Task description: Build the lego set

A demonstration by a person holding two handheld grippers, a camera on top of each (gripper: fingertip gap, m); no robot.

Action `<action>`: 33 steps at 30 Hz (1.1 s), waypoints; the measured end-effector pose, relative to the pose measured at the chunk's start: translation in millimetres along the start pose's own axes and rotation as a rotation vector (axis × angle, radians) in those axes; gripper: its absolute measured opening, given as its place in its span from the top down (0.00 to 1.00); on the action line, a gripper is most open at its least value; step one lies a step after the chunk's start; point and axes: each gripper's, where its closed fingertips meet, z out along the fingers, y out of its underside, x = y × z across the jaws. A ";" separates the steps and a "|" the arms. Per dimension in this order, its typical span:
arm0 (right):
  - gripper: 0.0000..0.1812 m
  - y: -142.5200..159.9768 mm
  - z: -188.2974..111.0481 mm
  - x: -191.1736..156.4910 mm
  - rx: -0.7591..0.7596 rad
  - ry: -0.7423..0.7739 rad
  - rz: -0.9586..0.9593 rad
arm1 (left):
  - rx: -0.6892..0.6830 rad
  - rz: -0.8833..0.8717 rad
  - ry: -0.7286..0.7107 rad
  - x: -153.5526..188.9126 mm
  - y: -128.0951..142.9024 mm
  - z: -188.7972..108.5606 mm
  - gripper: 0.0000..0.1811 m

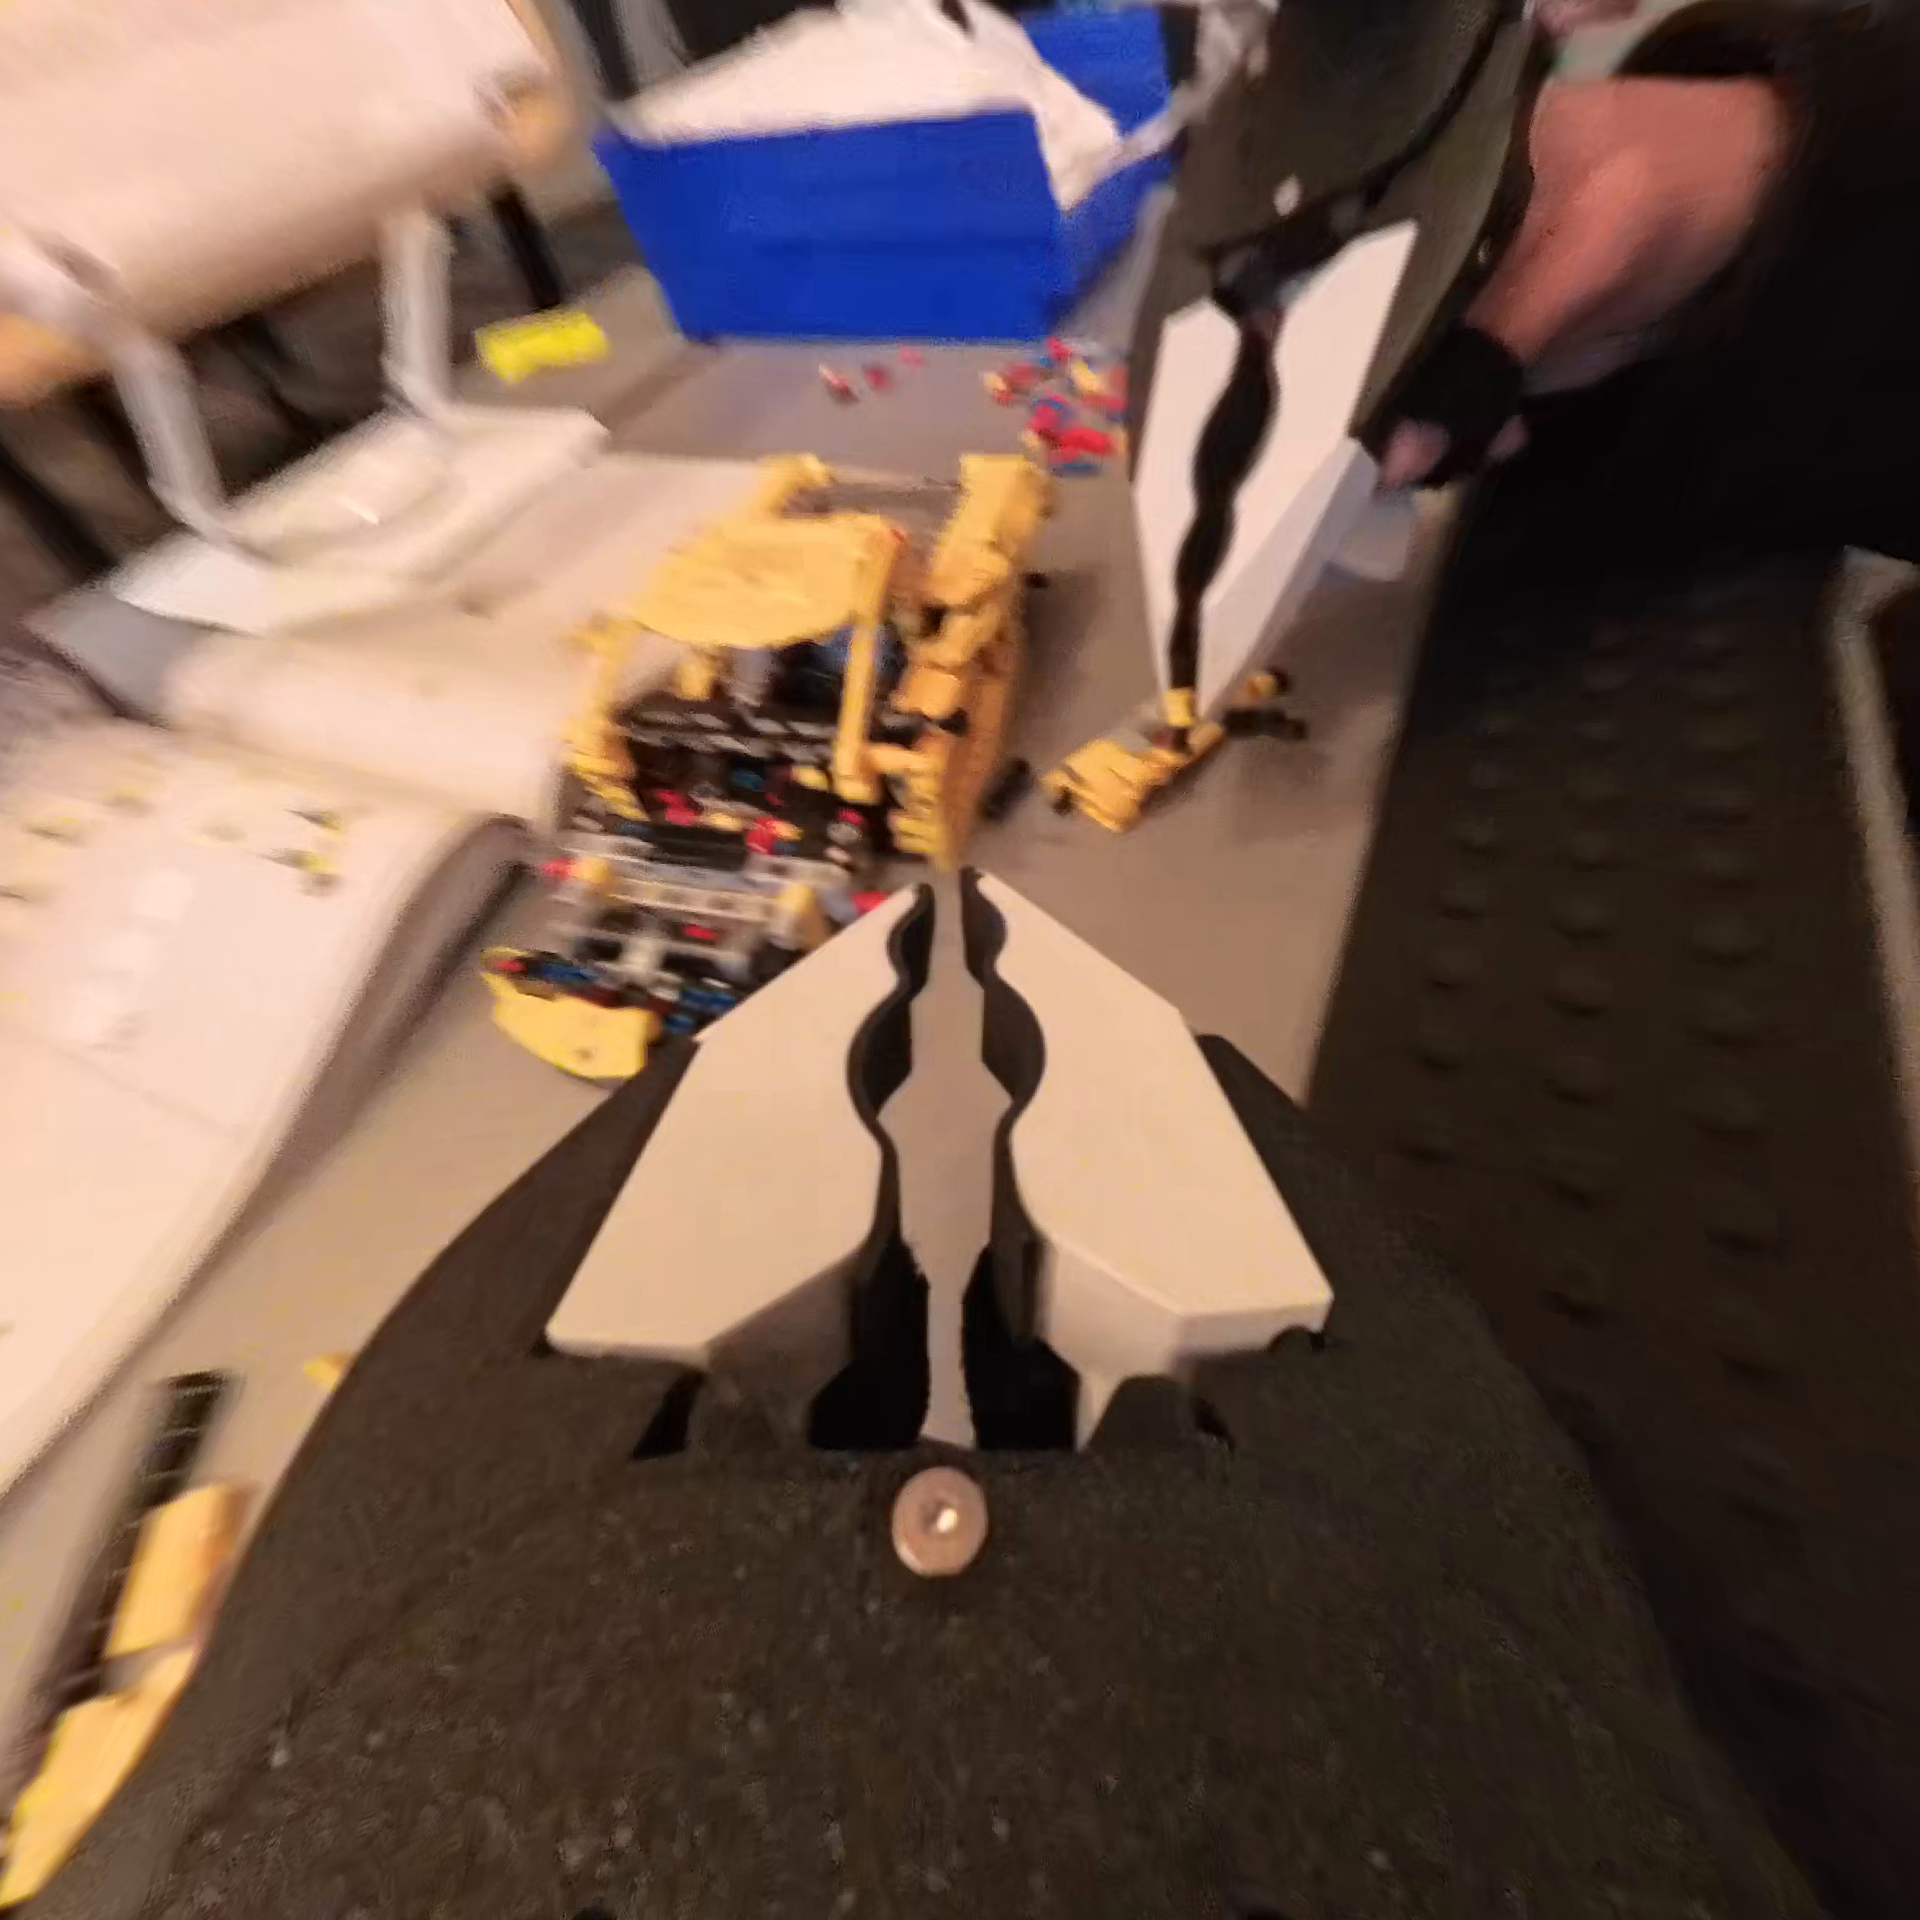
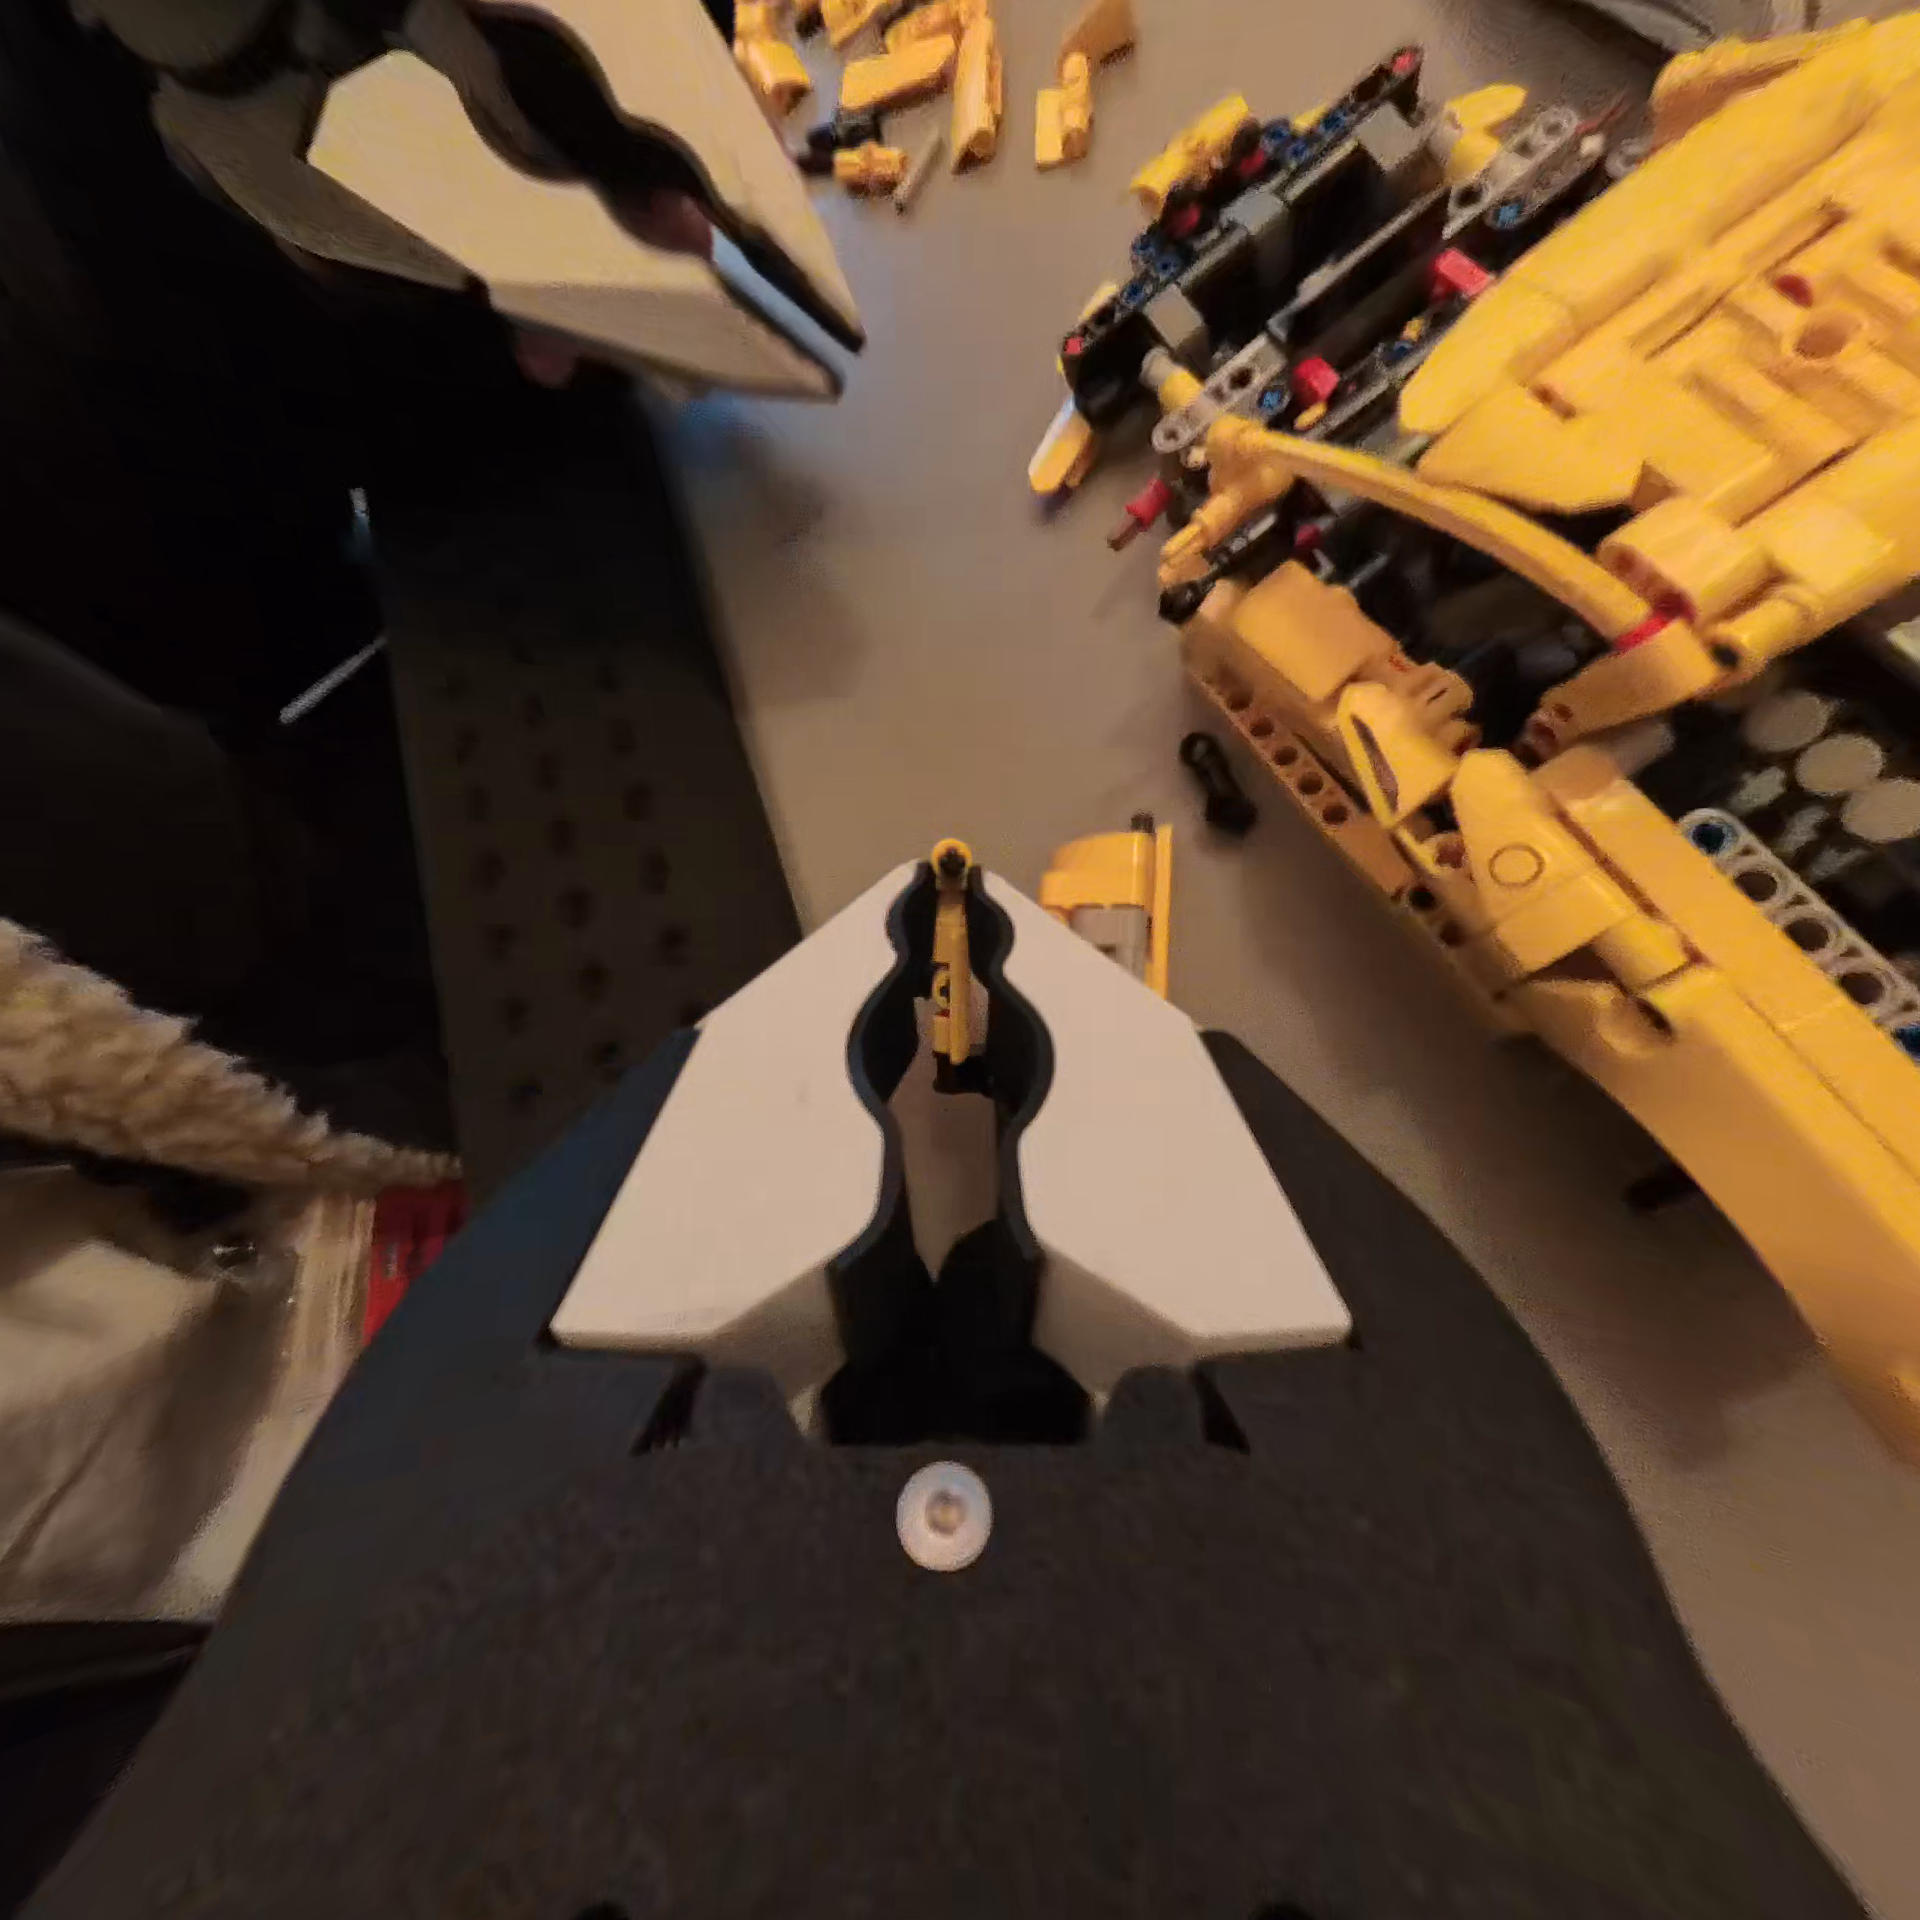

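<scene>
Nearest in the right wrist view, the right gripper [image 2: 951,883] is closed on a slim yellow Lego piece [image 2: 954,961], apparently a small connector with a rounded end. The piece lies lengthwise in the channel between the two fingers, its long axis along them, and its rounded tip pokes out just past the fingertips, pointing forward over the grey table [image 2: 914,582]. Just beyond the fingertips, to the right, a short yellow panel piece [image 2: 1107,899] rests on the table, and a little black connector [image 2: 1218,781] lies near it.

The left gripper [image 1: 943,883] holds nothing: its jaws are nearly together with a thin strip of table showing between them. It hovers above the table, aimed at the model, though that view is blurred by motion.

Farther out stands the yellow Lego vehicle model [image 2: 1621,436], large and mostly bodied. Its long axis runs diagonally in the right wrist view, from lower right up toward the open black frame with red and blue pins at its upper left end. That bare framework suggests the build is well advanced but unfinished.

Farthest, loose yellow pieces [image 2: 914,83] lie scattered, along with a heap of red and blue parts [image 1: 1070,400] in front of a blue bin [image 1: 862,239]. Plenty appears left to fit.
</scene>
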 end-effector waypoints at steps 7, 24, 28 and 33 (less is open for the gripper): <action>0.98 5.3 24.2 -8.6 -0.033 -0.106 0.128 | -0.146 -0.007 0.156 30.7 20.0 24.1 0.86; 0.84 -7.2 -4.1 38.9 0.070 0.159 -0.029 | -0.209 -0.011 0.118 27.3 28.6 48.1 0.87; 0.85 -9.7 11.3 44.6 0.003 0.245 -0.046 | -0.263 -0.010 0.084 22.3 35.5 54.9 0.87; 0.85 -7.4 24.1 49.5 -0.099 0.355 -0.115 | -0.258 0.007 0.065 22.2 35.4 52.1 0.88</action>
